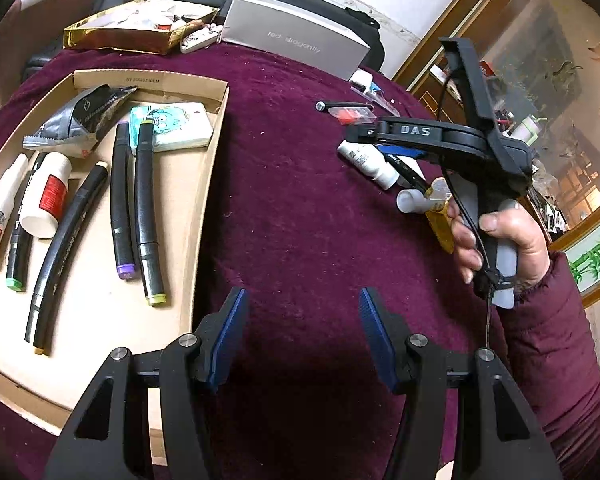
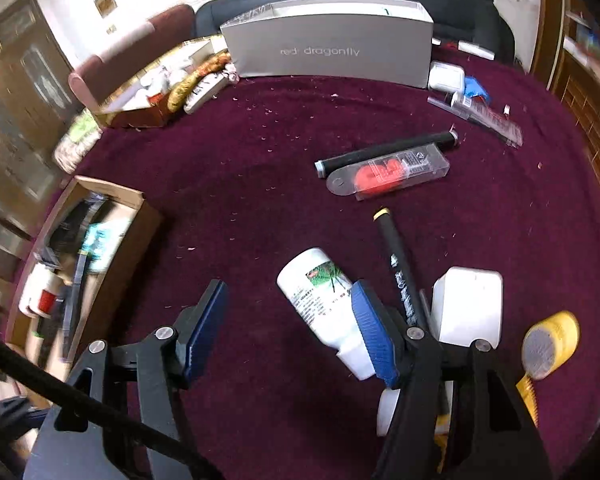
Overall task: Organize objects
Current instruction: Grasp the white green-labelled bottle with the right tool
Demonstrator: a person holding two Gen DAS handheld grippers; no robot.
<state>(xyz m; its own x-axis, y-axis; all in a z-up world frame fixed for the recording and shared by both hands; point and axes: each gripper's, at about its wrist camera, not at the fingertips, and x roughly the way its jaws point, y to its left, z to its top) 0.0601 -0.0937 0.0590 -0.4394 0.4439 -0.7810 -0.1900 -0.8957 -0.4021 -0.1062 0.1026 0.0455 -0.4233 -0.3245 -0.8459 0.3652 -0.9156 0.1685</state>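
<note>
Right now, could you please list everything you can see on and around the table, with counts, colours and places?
cardboard tray: one, brown, left side of the cloth
markers in tray: four, black
small bottles in tray: two, white with red labels
foil packet: one, silver-black, tray's far end
tissue pack: one, pale green, tray's far end
white bottle: one, loose on the cloth
loose markers: two, black
clear case: one, red contents
yellow brush: one, right edge
grey box: one, far edge
gold box: one, far left
tablecloth: maroon
left gripper: open, empty
right gripper: opening, empty
hand: one, maroon sleeve
</note>
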